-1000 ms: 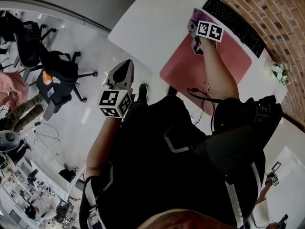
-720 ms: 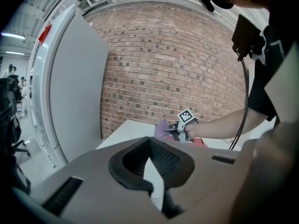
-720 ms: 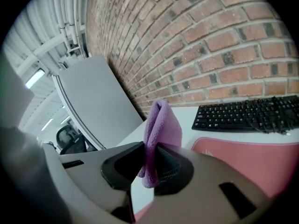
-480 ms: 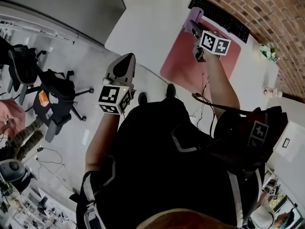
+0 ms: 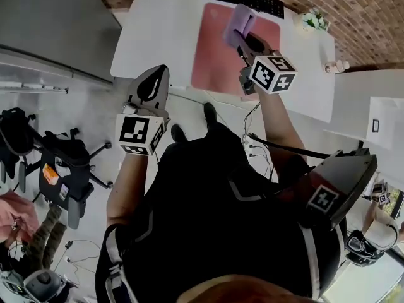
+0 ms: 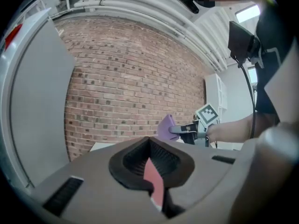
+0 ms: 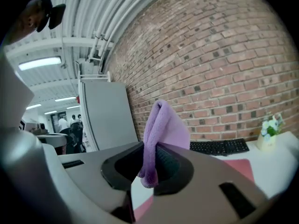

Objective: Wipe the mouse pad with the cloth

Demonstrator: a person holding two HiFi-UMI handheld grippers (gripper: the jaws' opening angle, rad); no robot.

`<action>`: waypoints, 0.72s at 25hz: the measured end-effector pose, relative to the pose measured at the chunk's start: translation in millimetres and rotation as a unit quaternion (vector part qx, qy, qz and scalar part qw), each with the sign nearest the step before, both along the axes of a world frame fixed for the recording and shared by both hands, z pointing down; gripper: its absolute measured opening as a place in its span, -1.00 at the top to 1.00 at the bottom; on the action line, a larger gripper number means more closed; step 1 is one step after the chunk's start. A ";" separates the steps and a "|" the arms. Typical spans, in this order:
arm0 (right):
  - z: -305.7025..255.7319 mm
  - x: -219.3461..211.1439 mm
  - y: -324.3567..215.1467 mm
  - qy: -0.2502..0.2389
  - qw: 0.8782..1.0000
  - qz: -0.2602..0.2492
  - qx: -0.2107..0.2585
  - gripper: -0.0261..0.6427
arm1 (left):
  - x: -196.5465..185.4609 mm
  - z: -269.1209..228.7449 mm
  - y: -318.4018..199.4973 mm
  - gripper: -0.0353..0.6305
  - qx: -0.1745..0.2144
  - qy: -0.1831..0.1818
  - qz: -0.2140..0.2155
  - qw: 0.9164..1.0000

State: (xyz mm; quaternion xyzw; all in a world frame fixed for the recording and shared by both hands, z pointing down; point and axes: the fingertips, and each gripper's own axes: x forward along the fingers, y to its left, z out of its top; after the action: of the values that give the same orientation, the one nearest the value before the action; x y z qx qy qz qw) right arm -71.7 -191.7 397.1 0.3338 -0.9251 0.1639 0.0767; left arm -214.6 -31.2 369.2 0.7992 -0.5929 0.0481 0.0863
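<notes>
Lifting clear of the mouse pad, right gripper, jaws clamped on purple cloth; left gripper jaws together, empty

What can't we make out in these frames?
- Head view: the right tool and cloth cover part of the mouse pad.
- Left gripper view: the left tool hides the pad with its own body, except a sliver between its jaws.
- Dirt on the pad: too small in any view.

readable text: none | labels, brands: none legible | numbers, signs: none legible
</notes>
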 end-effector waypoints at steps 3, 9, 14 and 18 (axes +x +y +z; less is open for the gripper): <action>-17.6 20.2 27.4 0.014 0.999 0.028 0.031 0.76 | 2.8 -10.2 0.2 0.89 0.012 0.022 0.006 1.000; -44.2 64.3 66.7 0.028 0.995 0.068 0.066 0.76 | 30.5 -24.8 -2.8 0.89 0.016 0.032 0.029 0.999; -48.3 105.2 79.9 0.025 0.992 0.102 0.066 0.76 | 59.1 -28.4 -18.4 0.89 0.005 0.027 0.034 0.999; -50.6 141.7 83.6 0.030 0.991 0.113 0.069 0.76 | 93.1 -46.9 -29.4 0.89 0.021 0.013 0.042 0.999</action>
State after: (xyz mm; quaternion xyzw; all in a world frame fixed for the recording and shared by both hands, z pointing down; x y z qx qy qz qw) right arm 70.0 -108.1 346.5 0.4453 -0.8879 0.0974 0.0621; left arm -121.4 -60.6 322.3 0.8257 -0.5583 0.0288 0.0754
